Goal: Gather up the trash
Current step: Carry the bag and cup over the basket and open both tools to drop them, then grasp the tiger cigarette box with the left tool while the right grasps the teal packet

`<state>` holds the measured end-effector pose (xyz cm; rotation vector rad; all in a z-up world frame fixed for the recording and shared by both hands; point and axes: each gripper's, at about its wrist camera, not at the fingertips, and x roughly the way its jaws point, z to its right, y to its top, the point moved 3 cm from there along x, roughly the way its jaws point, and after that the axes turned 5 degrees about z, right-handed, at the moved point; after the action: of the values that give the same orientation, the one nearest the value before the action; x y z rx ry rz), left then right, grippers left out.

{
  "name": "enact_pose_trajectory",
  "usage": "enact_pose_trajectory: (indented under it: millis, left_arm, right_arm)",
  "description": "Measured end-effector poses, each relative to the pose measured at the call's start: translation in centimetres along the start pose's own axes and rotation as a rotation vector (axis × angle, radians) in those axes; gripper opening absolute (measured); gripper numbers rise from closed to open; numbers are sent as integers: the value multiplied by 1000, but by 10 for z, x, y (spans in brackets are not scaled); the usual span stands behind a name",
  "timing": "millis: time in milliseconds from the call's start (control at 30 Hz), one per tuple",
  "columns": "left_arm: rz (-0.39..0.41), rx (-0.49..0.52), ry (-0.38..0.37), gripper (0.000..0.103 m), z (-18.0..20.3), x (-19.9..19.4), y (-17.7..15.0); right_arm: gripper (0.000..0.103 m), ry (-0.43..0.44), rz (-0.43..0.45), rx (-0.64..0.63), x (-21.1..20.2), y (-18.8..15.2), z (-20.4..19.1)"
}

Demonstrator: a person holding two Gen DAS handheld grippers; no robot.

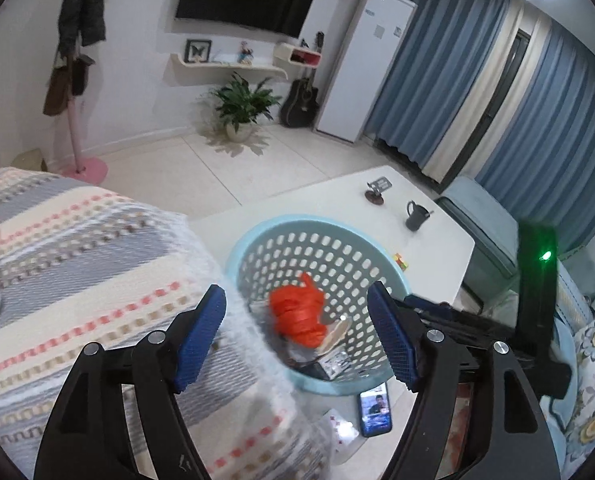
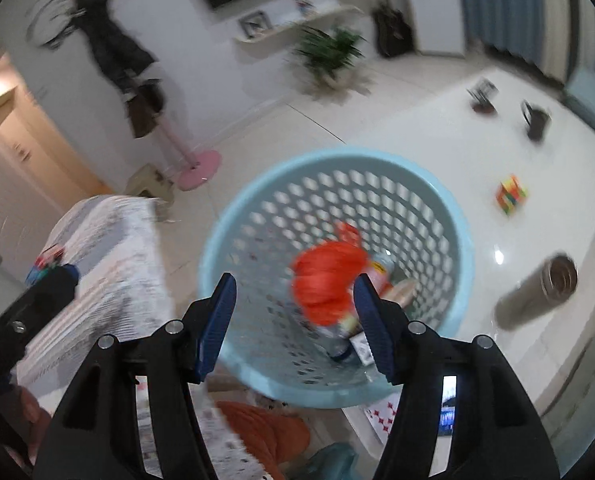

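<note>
A: So both claws are spread wide with nothing held: left claw (image 1: 297, 336) and right claw (image 2: 295, 324) hang above the blue basket (image 2: 463, 236).

B: And the trash?

A: An orange bundle (image 2: 325, 280) lies inside with a bottle and scraps.

B: Risk?

A: The basket stands at the tabletop (image 2: 437, 128) edge, near the striped blanket (image 1: 77, 248). A careless nudge could, I think, tip it off. A phone (image 1: 375, 410) lies just beside it.
</note>
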<state>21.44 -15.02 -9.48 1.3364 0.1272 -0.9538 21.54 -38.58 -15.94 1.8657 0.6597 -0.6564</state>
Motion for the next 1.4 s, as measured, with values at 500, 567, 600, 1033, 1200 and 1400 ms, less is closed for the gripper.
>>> enact_pose_trajectory:
  millis: [500,567,600,1033,1200,1400]
  left_arm:
    - [153,-205,210,72,-127,-112,0]
    - [173,-243,229,72,-148,-125,1]
    - [180,-261,242,72,-158,-131,1]
    - [143,-415,252,70,-282,-155,8]
    - [118,-440,226,70,-303,-143,8]
    - [100,-449,195,68,-317,-124,18]
  right_arm:
    - [57,143,17,-285,-8,-12,-157]
    - [57,156,12,-310,-5,-14,-174]
    - [58,165,9,-320,-4,-15,-182]
    - [58,301,-58,-413,39,-31,-300]
    - [58,303,-79,-478,60,-44,-335]
    - [58,294,-107,-497,88,-50,-360]
